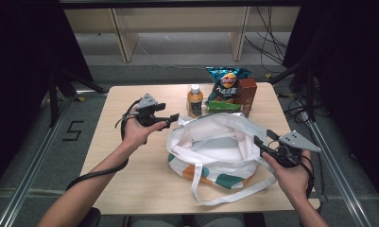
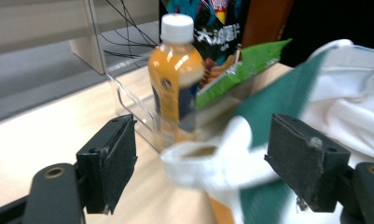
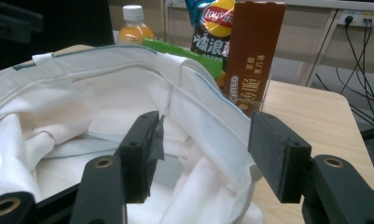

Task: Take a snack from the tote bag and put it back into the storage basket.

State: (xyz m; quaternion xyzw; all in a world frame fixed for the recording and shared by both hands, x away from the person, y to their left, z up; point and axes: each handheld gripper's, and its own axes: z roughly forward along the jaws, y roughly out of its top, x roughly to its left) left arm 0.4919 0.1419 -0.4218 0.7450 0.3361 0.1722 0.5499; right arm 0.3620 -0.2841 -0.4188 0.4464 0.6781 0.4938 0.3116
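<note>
left gripper (image 1: 170,119): black jaws showing brass-ringed holes behind the pads | right gripper (image 1: 262,144): wearing grey three-cornered plate, black cable trailing

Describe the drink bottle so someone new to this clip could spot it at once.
Start from the white cloth bag lying open in the middle of the table. Behind it, at the far edge, stands a row of groceries. The bottle is at the left end of that row, beside the crisp packet: small, upright, orange drink, white cap, dark label.
</note>
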